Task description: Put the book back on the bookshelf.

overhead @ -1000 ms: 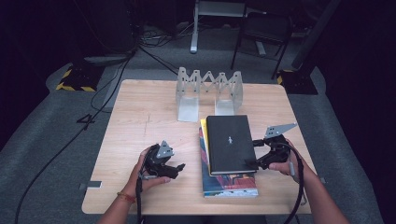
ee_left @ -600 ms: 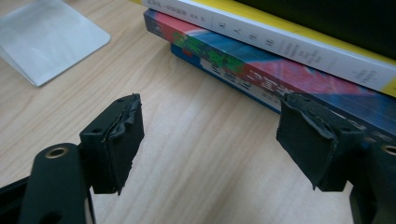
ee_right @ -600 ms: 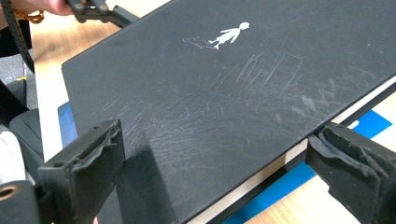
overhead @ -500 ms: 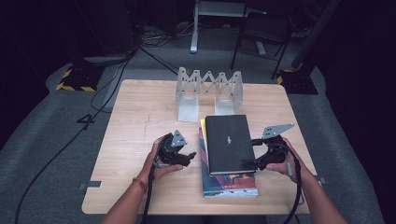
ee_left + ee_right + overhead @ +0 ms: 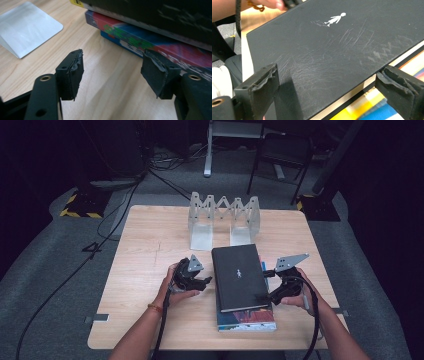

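A black book (image 5: 239, 277) with a small white figure on its cover (image 5: 335, 18) lies on top of a colourful book (image 5: 247, 322) in the middle of the table. My left gripper (image 5: 204, 281) is just left of the stack, open; its jaws have just been closing with bare wood between them (image 5: 115, 75), and the spines of the colourful books (image 5: 140, 42) lie just ahead. My right gripper (image 5: 271, 285) is at the stack's right edge, open, and its jaws straddle the black book's near edge (image 5: 329, 90) without pressing on it.
A folding metal book rack (image 5: 223, 217) stands at the back of the wooden table (image 5: 145, 250); one of its flat feet (image 5: 27, 27) lies close to the left gripper. Cables trail from both grippers over the table's front edge.
My left hand has slid right across the table, up to the left side of the book stack. The right hand and the books have stayed where they were.
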Available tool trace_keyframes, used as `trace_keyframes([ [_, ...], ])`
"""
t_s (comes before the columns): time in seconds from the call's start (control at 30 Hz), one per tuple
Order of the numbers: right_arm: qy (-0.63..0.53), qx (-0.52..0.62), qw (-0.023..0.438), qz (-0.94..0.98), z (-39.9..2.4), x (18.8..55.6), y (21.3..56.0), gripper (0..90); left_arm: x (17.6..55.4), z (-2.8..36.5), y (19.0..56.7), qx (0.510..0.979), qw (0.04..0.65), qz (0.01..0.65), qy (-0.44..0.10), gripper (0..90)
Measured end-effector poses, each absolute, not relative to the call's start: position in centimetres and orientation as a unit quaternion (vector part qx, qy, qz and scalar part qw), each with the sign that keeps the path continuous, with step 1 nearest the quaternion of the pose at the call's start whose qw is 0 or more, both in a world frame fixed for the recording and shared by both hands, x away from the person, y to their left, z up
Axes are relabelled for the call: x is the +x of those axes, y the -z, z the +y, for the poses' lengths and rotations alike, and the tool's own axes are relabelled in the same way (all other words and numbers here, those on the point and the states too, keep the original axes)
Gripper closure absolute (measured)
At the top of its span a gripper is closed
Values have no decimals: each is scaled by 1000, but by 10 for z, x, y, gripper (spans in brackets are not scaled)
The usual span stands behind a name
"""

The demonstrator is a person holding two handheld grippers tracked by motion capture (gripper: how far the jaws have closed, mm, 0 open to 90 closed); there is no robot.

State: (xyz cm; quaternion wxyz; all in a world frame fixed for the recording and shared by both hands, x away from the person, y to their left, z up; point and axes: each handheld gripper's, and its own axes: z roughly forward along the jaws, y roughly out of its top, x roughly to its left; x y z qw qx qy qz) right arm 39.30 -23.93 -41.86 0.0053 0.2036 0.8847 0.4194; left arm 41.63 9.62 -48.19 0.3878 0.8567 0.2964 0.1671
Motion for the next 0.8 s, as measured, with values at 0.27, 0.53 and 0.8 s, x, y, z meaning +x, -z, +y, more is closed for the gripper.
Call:
trace_keyframes([
  [0.27,-418,190,-9,888,-230,393,419,63,432,96,486,843,408,316,-155,378],
  [0.53,-426,202,-13,882,-230,398,419,73,445,99,484,834,416,325,-161,401],
  [0.8,-432,218,1,875,-220,411,418,79,449,99,484,833,421,319,-162,488],
])
